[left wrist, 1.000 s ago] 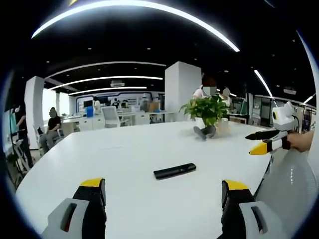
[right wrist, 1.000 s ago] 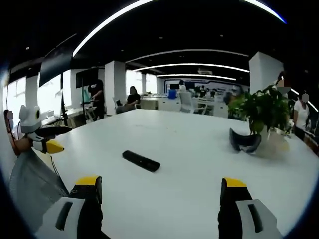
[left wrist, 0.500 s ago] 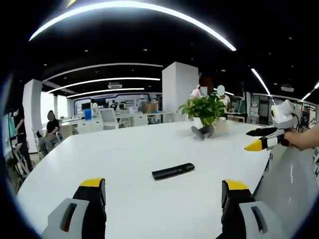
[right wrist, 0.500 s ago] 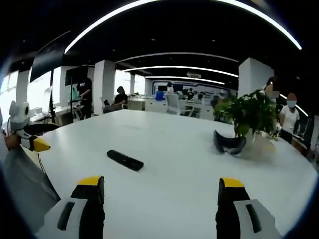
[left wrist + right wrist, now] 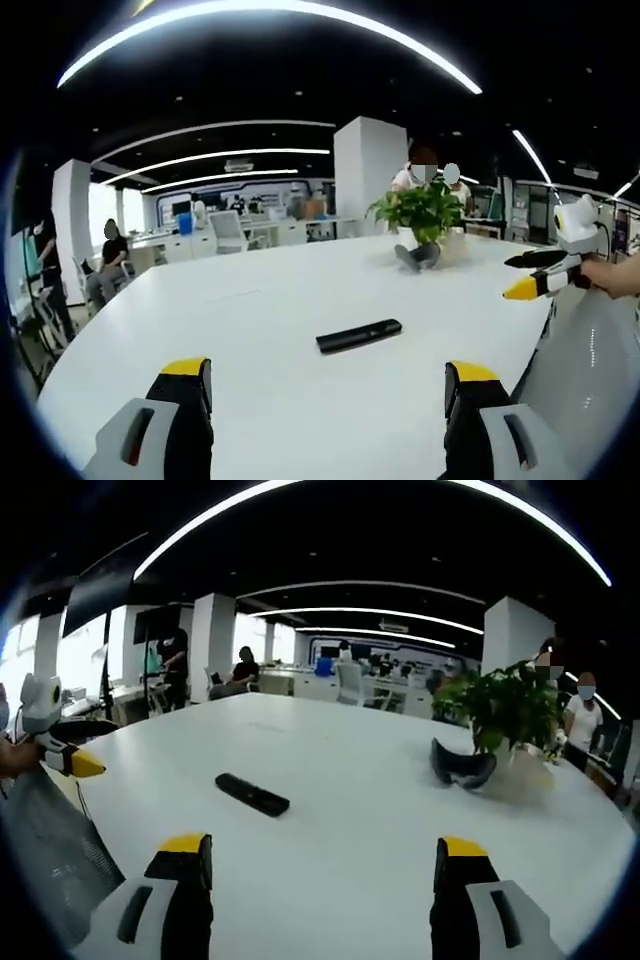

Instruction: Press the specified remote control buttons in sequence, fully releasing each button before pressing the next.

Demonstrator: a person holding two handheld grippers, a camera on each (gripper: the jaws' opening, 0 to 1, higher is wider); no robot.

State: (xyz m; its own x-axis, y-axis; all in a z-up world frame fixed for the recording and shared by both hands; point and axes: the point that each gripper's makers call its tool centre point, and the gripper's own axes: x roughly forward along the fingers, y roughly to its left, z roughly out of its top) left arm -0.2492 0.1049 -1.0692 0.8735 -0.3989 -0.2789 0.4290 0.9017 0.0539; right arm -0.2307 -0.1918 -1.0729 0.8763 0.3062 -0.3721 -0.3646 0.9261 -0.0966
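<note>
While both grippers hover above the near edge of the white table (image 5: 250, 300), the black remote (image 5: 358, 336) lies flat on it, well apart from either one. Left gripper (image 5: 325, 385): jaws spread wide, nothing between them, remote ahead of it and slightly toward its right jaw. Right gripper (image 5: 322, 858): jaws also wide apart and empty, remote (image 5: 252, 794) ahead and off to its left-jaw side. Seen from the left gripper view, the right gripper (image 5: 545, 275) hangs off the table edge, right of the remote, held by a hand (image 5: 612, 275); yellow tip and black jaw apart. Beyond the remote, a potted plant (image 5: 423, 212) stands on the table with a dark curved object (image 5: 462, 764) just beside its pot. Office desks, columns and seated people sit far behind the remote.
</note>
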